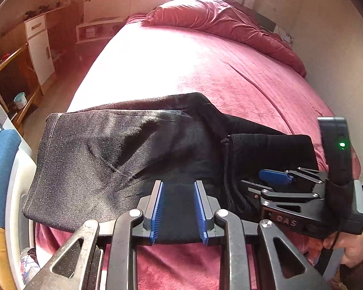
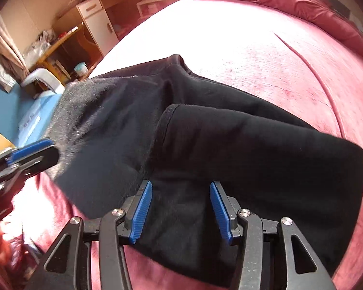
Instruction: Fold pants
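Note:
Black pants (image 1: pixel 123 149) lie folded on the red bed cover (image 1: pixel 205 67), near the bed's front edge. A hemmed leg end rests on top at the right (image 2: pixel 254 140). My left gripper (image 1: pixel 179 207) hovers over the near edge of the pants, open, its blue pads a small gap apart with flat cloth showing between them. My right gripper (image 2: pixel 181 210) stands open and wider over the right part of the pants, its pads not pressing the cloth. Each gripper shows in the other's view: the right one (image 1: pixel 278 178) held by a hand (image 1: pixel 351 246), the left one (image 2: pixel 36 152) at the pants' left edge.
A crumpled red duvet (image 1: pixel 217 21) lies at the bed's far end. A wooden desk (image 1: pixel 14 72) and a white cabinet (image 1: pixel 40 46) stand to the left, with a blue and white object (image 1: pixel 2 164) by the near left corner. A wall (image 1: pixel 331 48) runs along the right.

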